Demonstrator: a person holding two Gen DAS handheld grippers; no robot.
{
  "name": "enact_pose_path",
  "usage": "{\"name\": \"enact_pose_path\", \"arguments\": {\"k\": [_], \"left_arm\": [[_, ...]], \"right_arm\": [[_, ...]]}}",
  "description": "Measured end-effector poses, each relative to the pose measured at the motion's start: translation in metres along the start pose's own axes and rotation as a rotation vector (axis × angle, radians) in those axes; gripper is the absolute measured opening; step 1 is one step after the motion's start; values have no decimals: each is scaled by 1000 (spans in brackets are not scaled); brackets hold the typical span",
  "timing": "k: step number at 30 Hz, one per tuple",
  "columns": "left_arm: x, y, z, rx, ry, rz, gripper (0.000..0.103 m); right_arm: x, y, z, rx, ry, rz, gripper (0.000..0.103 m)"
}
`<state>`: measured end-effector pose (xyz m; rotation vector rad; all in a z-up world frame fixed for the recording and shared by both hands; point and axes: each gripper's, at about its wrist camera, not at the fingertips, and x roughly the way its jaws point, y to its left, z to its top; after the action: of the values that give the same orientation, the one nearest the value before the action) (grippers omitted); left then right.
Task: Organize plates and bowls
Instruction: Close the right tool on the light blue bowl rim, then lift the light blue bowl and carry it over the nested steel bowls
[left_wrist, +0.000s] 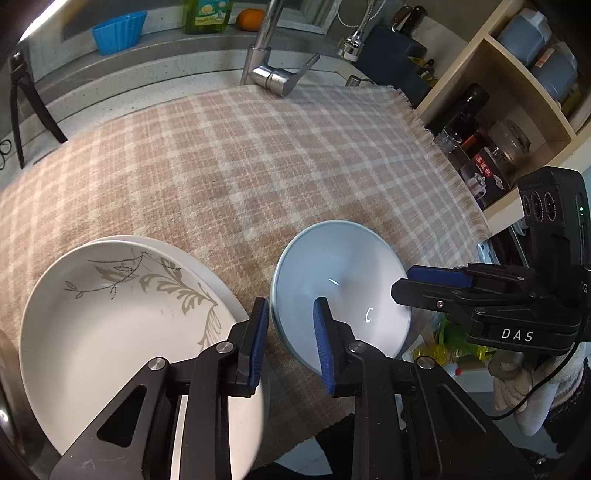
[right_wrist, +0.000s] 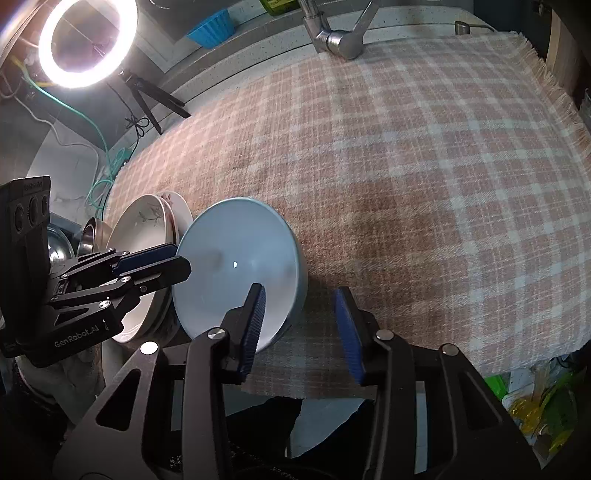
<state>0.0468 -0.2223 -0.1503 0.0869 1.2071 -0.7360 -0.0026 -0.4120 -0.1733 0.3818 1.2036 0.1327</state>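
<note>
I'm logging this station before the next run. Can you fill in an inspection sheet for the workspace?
Surface: checked cloth covering the counter.
Job's things: pale blue bowl; stacked floral plates beside it.
Clutter: metal bowls past the plates.
Grippers: left gripper and right gripper both straddle the bowl's rim, one at each side; pads not visibly pressing.
Cables: green cable near the ring light.
Surroundings: faucet, shelf with jars.

Black tongs (left_wrist: 291, 343), blue ribbed pads (left_wrist: 322, 343)
</note>
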Motion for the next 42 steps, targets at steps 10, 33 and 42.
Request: {"name": "enact_pose_path", "arguments": {"k": [10,33,42], "left_arm": [[5,3,2,-10,12,-14,17],[-35,10,8,-58,-97,-29,17],[-71,32,1,-113,-169,-4,17]], "right_arm": [[12,-4,-1,24,39,28,15],[-18,23,19,-5,-27,28,14],[-23,66,35,-80,-47,63,14]]}}
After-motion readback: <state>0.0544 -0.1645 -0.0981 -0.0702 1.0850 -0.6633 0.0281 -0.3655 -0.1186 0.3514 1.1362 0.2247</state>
